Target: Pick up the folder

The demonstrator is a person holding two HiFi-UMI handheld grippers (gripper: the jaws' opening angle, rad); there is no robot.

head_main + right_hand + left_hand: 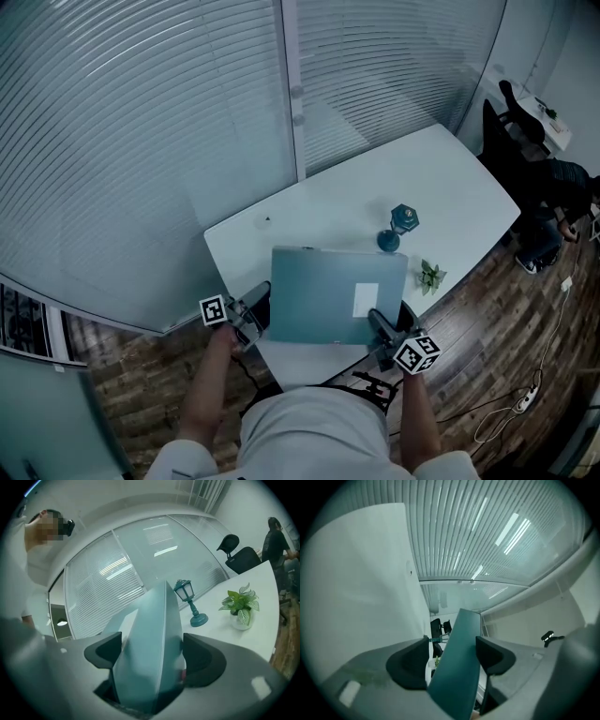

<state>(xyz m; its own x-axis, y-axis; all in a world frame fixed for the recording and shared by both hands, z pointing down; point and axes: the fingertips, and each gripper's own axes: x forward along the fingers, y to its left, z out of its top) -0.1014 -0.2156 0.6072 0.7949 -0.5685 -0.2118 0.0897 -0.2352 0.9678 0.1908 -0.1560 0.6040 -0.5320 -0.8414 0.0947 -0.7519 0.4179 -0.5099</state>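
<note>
**Folder gripped at both near corners; lift appears under way**

Location: the folder point(328, 295) sits in the lower centre of the head view. It lies roughly flat over the near edge of the table point(337, 202) and overhangs it toward the person.

Left gripper point(261, 302): at the folder's lower left corner. In its own view the folder edge crosses the gap at a slant and meets both jaws. It is judged pinched, though the hold is on a thin edge and askew.

Right gripper point(380, 325): at the folder's lower right corner. In its own view the folder fills the gap, with a jaw against each face. It is judged firmly clamped.

Progress: approach and grasp are done. The left gripper view shows open space between the table surface and the folder, so that side at least seems off the table. Whether the far edge is clear cannot be told.

Remaining: raise the folder fully and keep it level. The lamp point(401, 225) and plant point(431, 276) stand just beyond its upper right corner, apart from it
</note>
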